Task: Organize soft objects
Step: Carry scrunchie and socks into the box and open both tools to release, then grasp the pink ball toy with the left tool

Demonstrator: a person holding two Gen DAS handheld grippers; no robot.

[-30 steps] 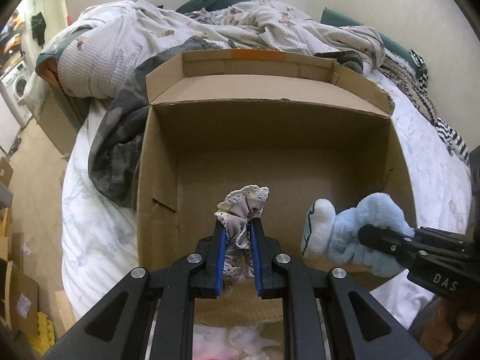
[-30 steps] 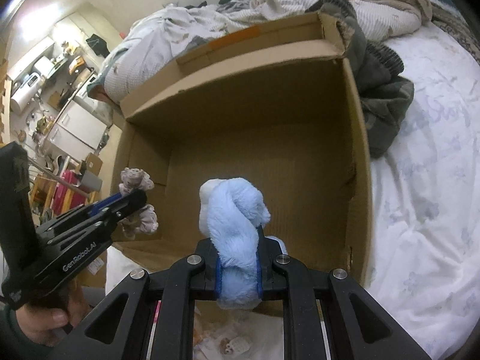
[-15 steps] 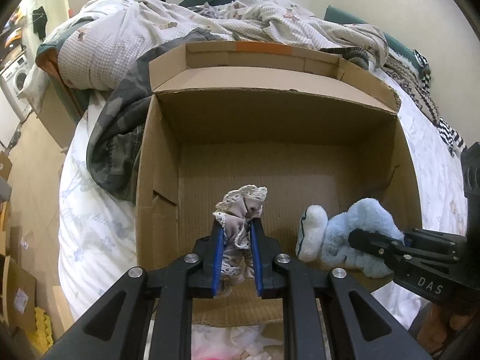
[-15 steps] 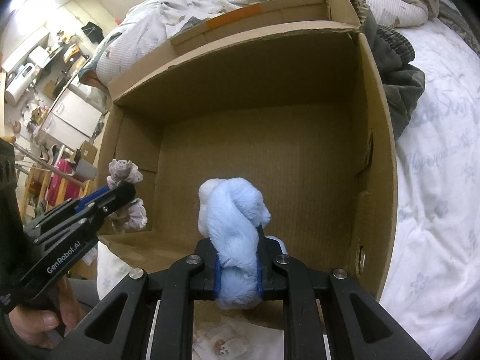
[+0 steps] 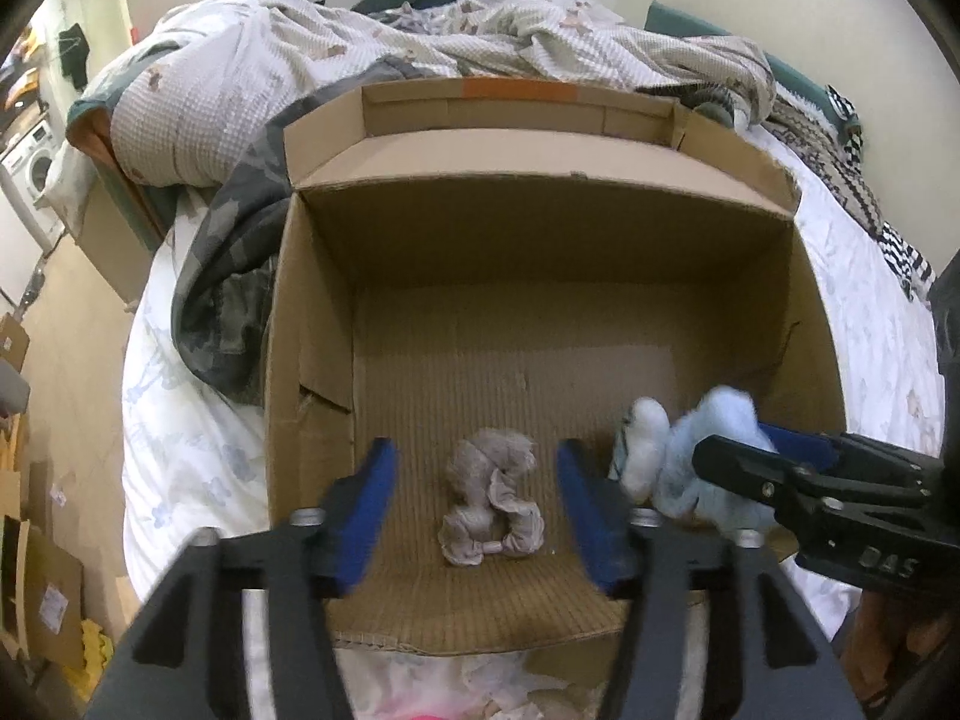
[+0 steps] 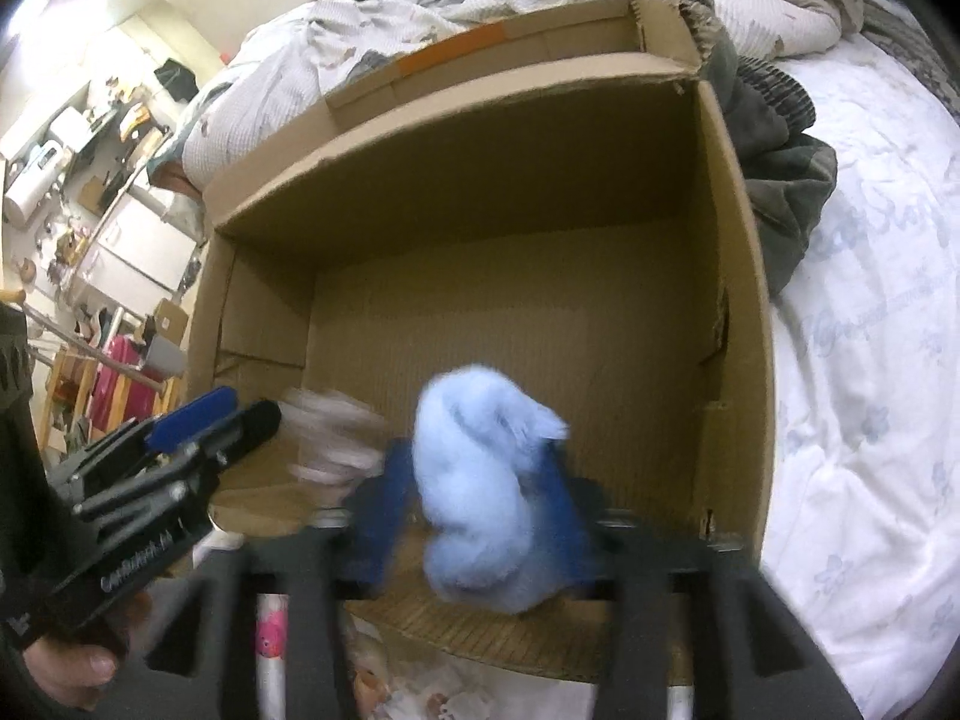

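Observation:
An open cardboard box lies on the bed. My left gripper is open over its near edge. A small grey frilly cloth is loose between the spread blue pads, low over the box floor; it shows as a blur in the right wrist view. My right gripper is open, its blue pads apart on both sides of a light blue plush toy, which is blurred at the box's near right.
A crumpled white quilt and a grey camouflage garment lie behind and left of the box. White sheet spreads right of it. Pink and white soft items lie below the box's near edge.
Both grippers have opened inside the box. The grey cloth has left the left pads and dropped. The blue plush has come free of the right pads and is blurred with motion.

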